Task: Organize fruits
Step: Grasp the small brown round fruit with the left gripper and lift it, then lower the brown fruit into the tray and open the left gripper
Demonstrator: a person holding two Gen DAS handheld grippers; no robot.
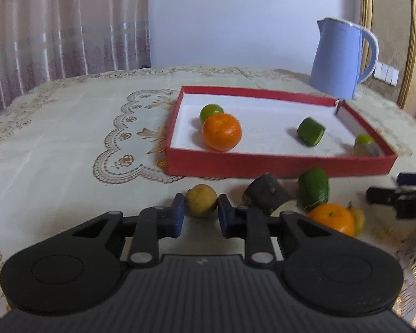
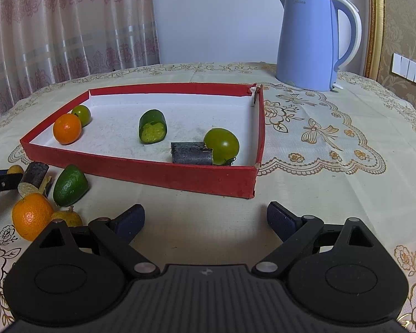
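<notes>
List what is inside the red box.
Inside the red box: an orange, a small green fruit behind it, a cut green piece, a dark cut piece and a green tomato, partly hidden by that piece.

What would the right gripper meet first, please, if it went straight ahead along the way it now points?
Probably the near wall of the red tray; the open right gripper has only bare tablecloth before that, though depth is uncertain.

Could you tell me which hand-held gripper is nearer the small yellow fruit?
Left: the left hand-held gripper is closed on the small yellow fruit; the right hand-held gripper hangs open, well off to its side.
</notes>
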